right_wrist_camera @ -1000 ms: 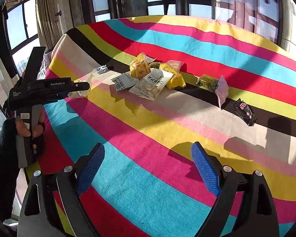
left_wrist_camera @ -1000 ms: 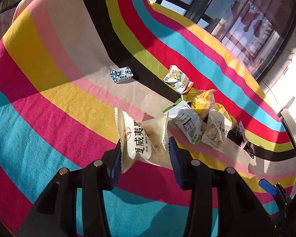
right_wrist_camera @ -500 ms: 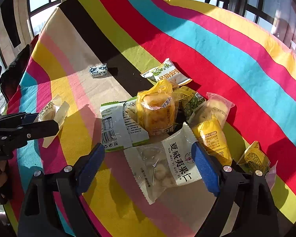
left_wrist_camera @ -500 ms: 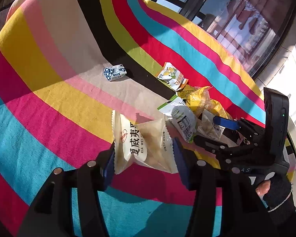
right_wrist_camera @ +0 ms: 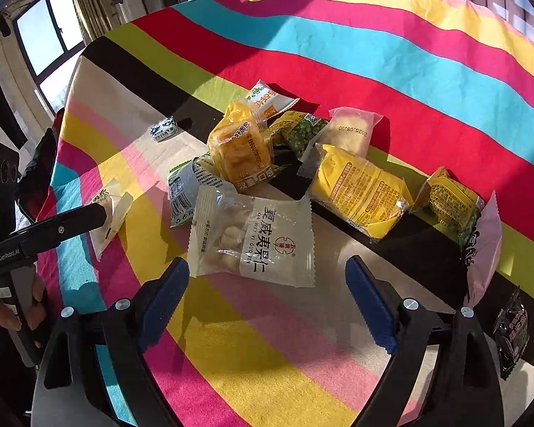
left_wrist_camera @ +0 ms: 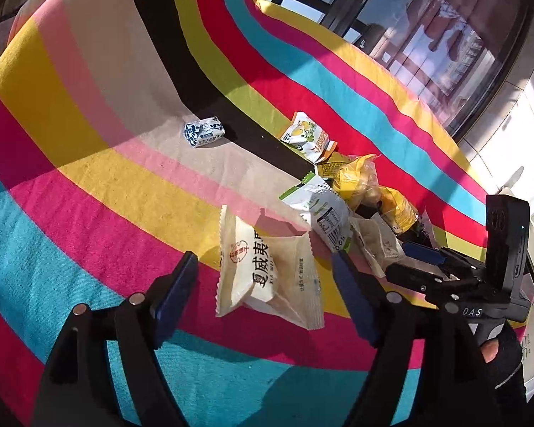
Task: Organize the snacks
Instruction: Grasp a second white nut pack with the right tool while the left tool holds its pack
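A white nut packet (left_wrist_camera: pixel 267 270) with black Chinese lettering lies on the striped cloth (left_wrist_camera: pixel 89 163) between the jaws of my left gripper (left_wrist_camera: pixel 265 259). Those jaws are opening and neither pad touches the packet. The right wrist view shows this packet (right_wrist_camera: pixel 112 210) beside the left gripper's finger (right_wrist_camera: pixel 71 220). My right gripper (right_wrist_camera: pixel 267 265) stands open just in front of a second white nut packet (right_wrist_camera: pixel 252 238), which rests at the near edge of a snack pile. Its pads do not touch the packet.
The pile holds a yellow cake packet (right_wrist_camera: pixel 240 149), a yellow bar packet (right_wrist_camera: pixel 359 192), a green pea packet (right_wrist_camera: pixel 302 131), a grey-green packet (right_wrist_camera: pixel 183 192) and a pale pink packet (right_wrist_camera: pixel 352 130). A small blue-white packet (left_wrist_camera: pixel 204 131) lies apart. A black packet (right_wrist_camera: pixel 512 331) lies at the right.
My left gripper's jaws have spread and let go of the white nut packet, which now lies on the cloth. My right gripper has moved in over the snack pile.
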### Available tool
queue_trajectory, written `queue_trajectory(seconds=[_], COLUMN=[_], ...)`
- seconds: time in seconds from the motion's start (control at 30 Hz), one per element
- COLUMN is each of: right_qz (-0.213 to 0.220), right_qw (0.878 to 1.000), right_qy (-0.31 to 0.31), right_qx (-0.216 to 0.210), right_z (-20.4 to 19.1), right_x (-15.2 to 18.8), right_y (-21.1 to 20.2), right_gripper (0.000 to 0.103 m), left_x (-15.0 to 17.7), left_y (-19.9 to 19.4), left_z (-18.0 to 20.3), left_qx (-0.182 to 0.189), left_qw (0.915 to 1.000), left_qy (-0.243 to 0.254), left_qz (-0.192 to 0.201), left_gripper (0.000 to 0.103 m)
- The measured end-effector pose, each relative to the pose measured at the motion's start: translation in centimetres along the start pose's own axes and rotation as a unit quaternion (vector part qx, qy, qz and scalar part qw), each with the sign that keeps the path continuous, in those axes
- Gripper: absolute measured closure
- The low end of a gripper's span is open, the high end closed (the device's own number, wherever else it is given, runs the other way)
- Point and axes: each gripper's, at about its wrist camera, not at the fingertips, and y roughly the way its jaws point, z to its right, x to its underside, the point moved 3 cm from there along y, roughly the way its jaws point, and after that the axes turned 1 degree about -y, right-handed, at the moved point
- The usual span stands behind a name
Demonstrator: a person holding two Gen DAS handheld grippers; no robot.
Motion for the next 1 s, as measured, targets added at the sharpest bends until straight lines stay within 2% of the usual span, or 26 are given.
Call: queue_trajectory(seconds=[0.17,0.3,0.37,0.47,0.6,0.7,0.77,0.83,0.93,1.0], right_qz=[-0.007,-0.015,-0.014,-0.006,0.018,0.041,0.045,0.026,0.01,0.004], right_qw=[1.0,0.998,0.999,0.995,0.982,0.97,0.977,0.984,0.985,0.986], right_qy=[-0.011,-0.015,0.018,0.098,0.185,0.241,0.209,0.169,0.159,0.137], right_qx=[0.011,0.056,0.041,-0.005,0.013,0.004,0.025,0.051,0.066,0.093], right_z=[-1.5,-2.8,-2.9,-2.4,-2.0,-1.9,-2.6,-3.1,-2.9,-3.2], right_x=[-1.2,-1.3,-1.4,-1.0,1.0,3.1,3.5,3.1,2.0,1.0], right_y=[1.0,1.7,1.4,0.7,-1.1,-2.8,-3.0,-2.2,-1.2,-0.1], right_gripper=[0.016,0.016,0.016,0.005,0.006,0.006,0.006,0.004,0.004,0.004], left_x=[0.1,0.2,0.2,0.2,0.2,0.1,0.1,0.2,0.2,0.2], left_y=[0.0,0.0,0.0,0.0,0.0,-0.1,-0.2,-0.2,-0.1,-0.1], left_z=[0.4,0.5,0.6,0.6,0.5,0.3,0.3,0.3,0.3,0.4], left_qx=[0.0,0.001,0.003,0.004,0.005,0.006,0.006,0.006,0.007,0.005], left_qw=[0.9999,0.9998,0.9998,0.9998,0.9999,1.0,1.0,1.0,0.9999,0.9999], left_qy=[0.011,0.016,0.018,0.018,0.013,0.007,0.006,0.006,0.008,0.009], left_qz=[-0.004,-0.007,-0.008,-0.008,-0.006,-0.003,-0.003,-0.003,-0.004,-0.004], left_gripper=[0.017,0.011,0.009,0.008,0.008,0.007,0.006,0.004,0.004,0.004])
